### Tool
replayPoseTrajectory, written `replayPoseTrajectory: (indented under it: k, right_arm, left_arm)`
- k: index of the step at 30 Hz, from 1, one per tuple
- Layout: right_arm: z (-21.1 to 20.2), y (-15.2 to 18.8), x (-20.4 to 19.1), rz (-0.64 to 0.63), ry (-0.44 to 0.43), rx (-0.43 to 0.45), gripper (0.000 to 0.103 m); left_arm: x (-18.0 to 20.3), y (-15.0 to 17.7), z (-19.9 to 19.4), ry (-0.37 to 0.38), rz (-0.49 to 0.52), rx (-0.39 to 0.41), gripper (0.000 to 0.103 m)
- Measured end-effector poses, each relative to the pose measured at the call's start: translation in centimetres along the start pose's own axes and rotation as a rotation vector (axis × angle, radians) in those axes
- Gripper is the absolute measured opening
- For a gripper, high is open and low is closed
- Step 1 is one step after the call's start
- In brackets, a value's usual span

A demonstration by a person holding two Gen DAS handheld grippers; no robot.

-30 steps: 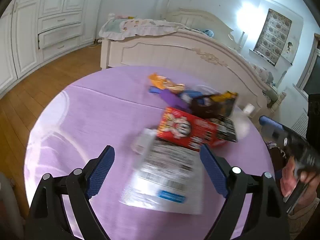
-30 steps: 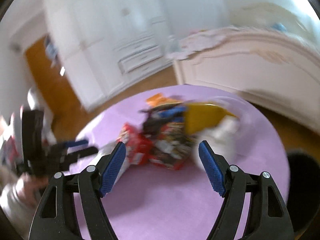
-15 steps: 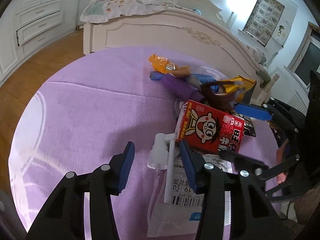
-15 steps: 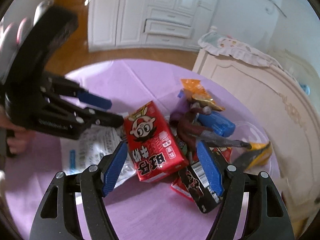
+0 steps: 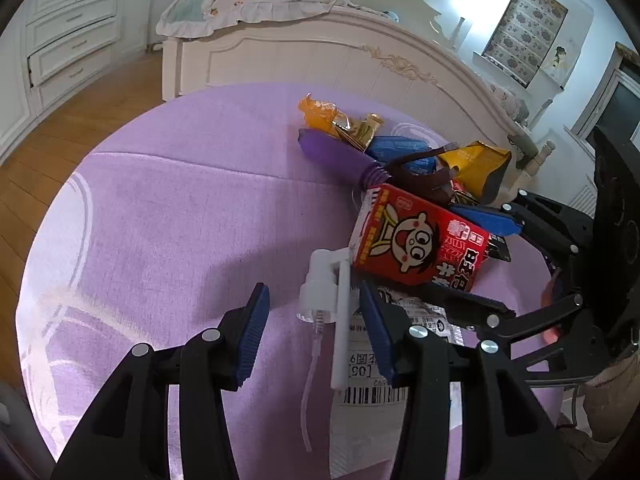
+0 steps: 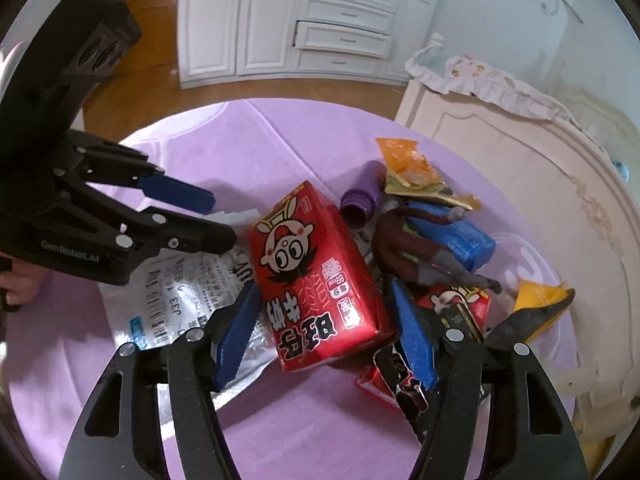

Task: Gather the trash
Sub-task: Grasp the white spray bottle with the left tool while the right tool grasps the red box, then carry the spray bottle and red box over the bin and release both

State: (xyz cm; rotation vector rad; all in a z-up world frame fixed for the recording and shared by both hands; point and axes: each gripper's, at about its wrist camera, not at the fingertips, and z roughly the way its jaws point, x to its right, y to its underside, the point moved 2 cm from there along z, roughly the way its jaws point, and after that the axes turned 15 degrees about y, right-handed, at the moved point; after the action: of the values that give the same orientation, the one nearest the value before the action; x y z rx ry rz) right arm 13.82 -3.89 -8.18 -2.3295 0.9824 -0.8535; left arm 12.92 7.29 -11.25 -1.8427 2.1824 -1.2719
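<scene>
Hidden under the red carton (image 6: 316,276): much of the white printed pouch (image 6: 176,296), with its near end cut off by the bottom edge in the left wrist view. Covered by the left tongs' (image 5: 316,330) right finger: part of the pouch label. Buried beneath the carton and the right tongs (image 6: 326,334): most of a second red pack (image 6: 466,300). Half concealed by the dark brown wrapper (image 6: 416,252): the blue packet (image 6: 464,236). Too small to read: print on the pouch.
</scene>
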Motion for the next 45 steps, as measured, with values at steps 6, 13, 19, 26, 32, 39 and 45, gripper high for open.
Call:
replayPoseTrajectory:
  k: [6, 13, 19, 26, 32, 39, 45]
  right_arm:
    - [-1.5, 0.8, 2.4, 0.181, -0.065, -0.002, 0.061]
    - [-5.0, 2.4, 6.1, 0.444, -0.192, 0.050, 0.057]
    - [-8.0, 4.0, 8.4, 0.557, -0.220, 0.105, 0.056]
    - [-11.1, 6.9, 12.5, 0.681, -0.197, 0.168, 0.056]
    - [-13.1, 12.4, 18.8, 0.853, -0.107, 0.186, 0.056]
    - [-14.2, 20.2, 25.9, 1.051, 0.054, 0.166, 0.056]
    - [-13.3, 25.6, 29.1, 1.153, 0.156, 0.127, 0.056]
  left_arm:
    - [0.1, 0.1, -0.4, 0.001, -0.011, 0.030, 0.026]
    - [-0.2, 0.4, -2.6, 0.012, -0.067, 0.127, 0.022]
    - [2.6, -0.3, -4.9, 0.043, -0.044, 0.192, 0.022]
    - [9.0, -1.4, -3.9, 0.133, 0.025, 0.188, 0.022]
    - [15.3, -2.4, 0.0, 0.208, 0.102, 0.147, 0.022]
    - [22.8, -3.5, 6.7, 0.250, 0.222, 0.076, 0.022]
    - [28.1, -3.5, 11.9, 0.277, 0.321, 0.016, 0.022]
